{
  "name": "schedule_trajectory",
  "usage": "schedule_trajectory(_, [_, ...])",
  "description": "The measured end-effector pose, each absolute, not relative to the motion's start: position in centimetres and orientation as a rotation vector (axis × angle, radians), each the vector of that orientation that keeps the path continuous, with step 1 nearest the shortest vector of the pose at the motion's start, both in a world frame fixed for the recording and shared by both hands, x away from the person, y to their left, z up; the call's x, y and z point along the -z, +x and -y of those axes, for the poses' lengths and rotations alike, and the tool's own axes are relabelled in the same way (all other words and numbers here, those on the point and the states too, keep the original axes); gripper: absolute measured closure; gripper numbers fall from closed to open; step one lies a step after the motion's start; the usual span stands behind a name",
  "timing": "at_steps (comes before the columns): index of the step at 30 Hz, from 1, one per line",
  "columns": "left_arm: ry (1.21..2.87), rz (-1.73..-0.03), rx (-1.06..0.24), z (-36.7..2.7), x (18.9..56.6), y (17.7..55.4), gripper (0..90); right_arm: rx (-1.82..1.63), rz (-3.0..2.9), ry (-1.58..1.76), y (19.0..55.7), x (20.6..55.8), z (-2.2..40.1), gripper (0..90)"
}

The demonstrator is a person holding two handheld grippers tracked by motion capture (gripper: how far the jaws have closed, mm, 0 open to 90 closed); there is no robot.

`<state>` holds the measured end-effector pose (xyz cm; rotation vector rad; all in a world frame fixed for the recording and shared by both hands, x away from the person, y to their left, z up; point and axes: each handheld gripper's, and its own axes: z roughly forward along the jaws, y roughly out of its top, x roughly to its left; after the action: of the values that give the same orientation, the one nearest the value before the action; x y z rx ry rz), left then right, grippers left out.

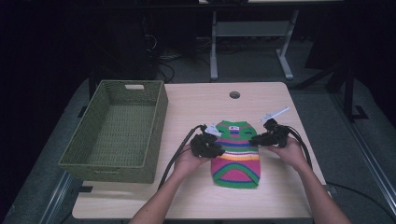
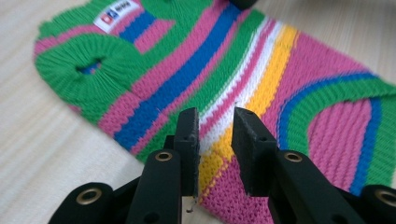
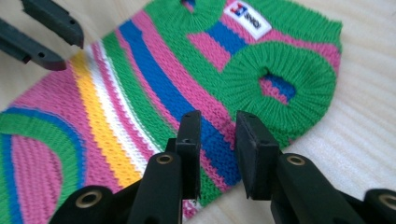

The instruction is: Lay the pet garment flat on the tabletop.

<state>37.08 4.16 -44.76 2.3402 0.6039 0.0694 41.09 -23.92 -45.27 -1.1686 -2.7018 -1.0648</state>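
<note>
A small knitted sweater (image 1: 236, 156) striped green, pink, blue, white and yellow lies flat on the wooden table (image 1: 196, 198), neck end away from me. My left gripper (image 1: 218, 150) rests at its left edge, my right gripper (image 1: 257, 139) at its right edge. In the left gripper view the jaws (image 2: 215, 122) stand a narrow gap apart over the yellow and white stripes at the sweater's (image 2: 177, 84) edge. In the right gripper view the jaws (image 3: 218, 125) stand likewise apart over the blue and pink stripes of the sweater (image 3: 154, 88), near an armhole (image 3: 280, 86). The fabric lies flat, not pinched.
A green woven basket (image 1: 107, 165), with nothing in it, stands on the left part of the table. A round cable hole (image 1: 234, 94) sits near the table's far edge. Table legs and cables are on the dark floor beyond.
</note>
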Motion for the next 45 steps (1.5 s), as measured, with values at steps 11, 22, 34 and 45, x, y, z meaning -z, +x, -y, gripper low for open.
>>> schedule_trajectory(11, [2.379,-0.619,-0.070,-4.3,45.6,37.0,73.3,1.065,2.689,-1.187,41.6,46.1,23.9,72.5])
schedule_trajectory(22, [2.392,-0.616,-0.066,-4.4,45.6,37.1,73.2,1.046,2.726,-1.189,41.6,46.0,23.5,74.3])
schedule_trajectory(34, [2.362,-0.625,-0.108,-5.1,44.3,36.5,62.0,1.147,2.654,-1.180,40.9,44.8,24.6,55.6])
schedule_trajectory(45, [2.243,-0.717,-0.142,-7.5,43.5,35.1,44.6,1.203,2.659,-1.186,38.3,43.8,26.9,46.4])
